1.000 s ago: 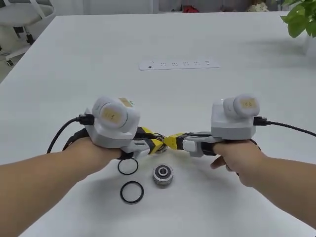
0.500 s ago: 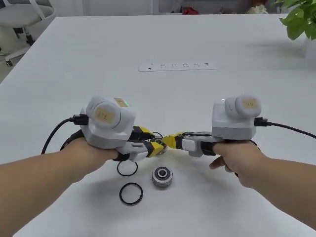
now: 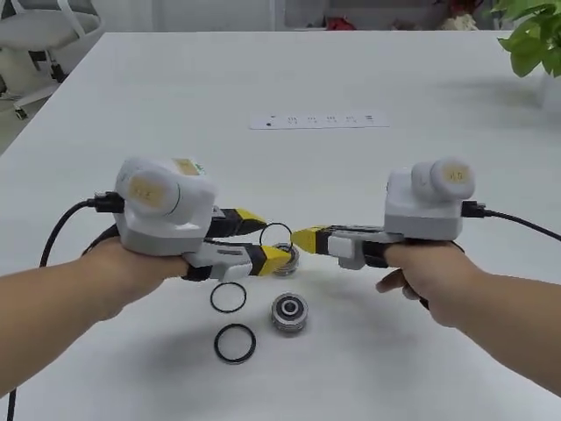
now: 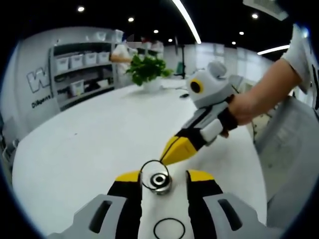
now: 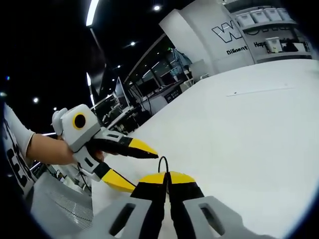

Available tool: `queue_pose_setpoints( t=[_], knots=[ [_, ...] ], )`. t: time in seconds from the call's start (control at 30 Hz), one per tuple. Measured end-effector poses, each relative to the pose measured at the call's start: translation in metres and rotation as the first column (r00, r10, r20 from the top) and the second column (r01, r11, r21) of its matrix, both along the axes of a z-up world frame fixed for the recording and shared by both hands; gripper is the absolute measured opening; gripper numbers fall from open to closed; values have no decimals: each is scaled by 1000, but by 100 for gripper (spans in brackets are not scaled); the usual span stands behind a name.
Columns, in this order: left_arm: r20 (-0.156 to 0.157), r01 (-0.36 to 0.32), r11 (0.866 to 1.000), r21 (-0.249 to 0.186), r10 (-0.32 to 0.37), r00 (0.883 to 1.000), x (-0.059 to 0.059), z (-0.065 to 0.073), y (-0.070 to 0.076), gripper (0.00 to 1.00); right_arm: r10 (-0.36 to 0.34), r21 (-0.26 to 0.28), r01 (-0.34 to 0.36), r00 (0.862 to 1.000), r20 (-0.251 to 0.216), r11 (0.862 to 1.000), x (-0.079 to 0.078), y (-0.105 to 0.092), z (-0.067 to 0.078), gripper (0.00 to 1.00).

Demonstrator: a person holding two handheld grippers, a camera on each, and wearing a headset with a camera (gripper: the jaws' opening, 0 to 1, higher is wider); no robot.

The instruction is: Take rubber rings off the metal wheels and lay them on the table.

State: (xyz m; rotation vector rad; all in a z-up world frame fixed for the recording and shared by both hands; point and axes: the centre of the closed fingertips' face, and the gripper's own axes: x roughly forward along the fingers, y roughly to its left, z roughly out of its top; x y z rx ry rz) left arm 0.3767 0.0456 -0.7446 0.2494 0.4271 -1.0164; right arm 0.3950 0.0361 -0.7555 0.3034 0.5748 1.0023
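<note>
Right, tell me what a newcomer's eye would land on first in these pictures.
The right gripper, jaws shut, pinches a thin black rubber ring rising from a small metal wheel. That wheel stands between the spread jaws of the left gripper, at the near middle of the white table. Just nearer the person lie a loose black ring, another ring and a second metal wheel.

Wall sign (image 5: 222,32): large "W"; smaller line below unreadable.

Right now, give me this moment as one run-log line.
left gripper: open, jaws astride metal wheel | right gripper: shut on rubber ring | table: two loose rings, spare wheel
</note>
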Motion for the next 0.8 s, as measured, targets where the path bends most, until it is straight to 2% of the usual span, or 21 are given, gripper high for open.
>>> queue_pose_setpoints(
  t=[0.23,0.4,0.5,0.63,0.8],
  knots=[
    [26,-8,999,-33,9,1000,-3,15,11,46,15,16,-15,1000,4,1000,-4,5,10,0],
    [27,-8,999,-48,10,1000,-10,22,19,51,30,25,-30,1000,3,999,-6,10,13,0],
    [29,-6,999,-54,7,1000,-15,24,25,56,39,30,-39,999,-5,999,-9,14,14,0],
    [31,-16,998,-54,18,999,-18,24,36,57,60,27,-59,998,-14,998,-15,21,13,0],
    [19,-41,997,-62,42,999,-21,22,49,61,77,27,-76,997,-28,997,-19,28,10,0]
  ],
)
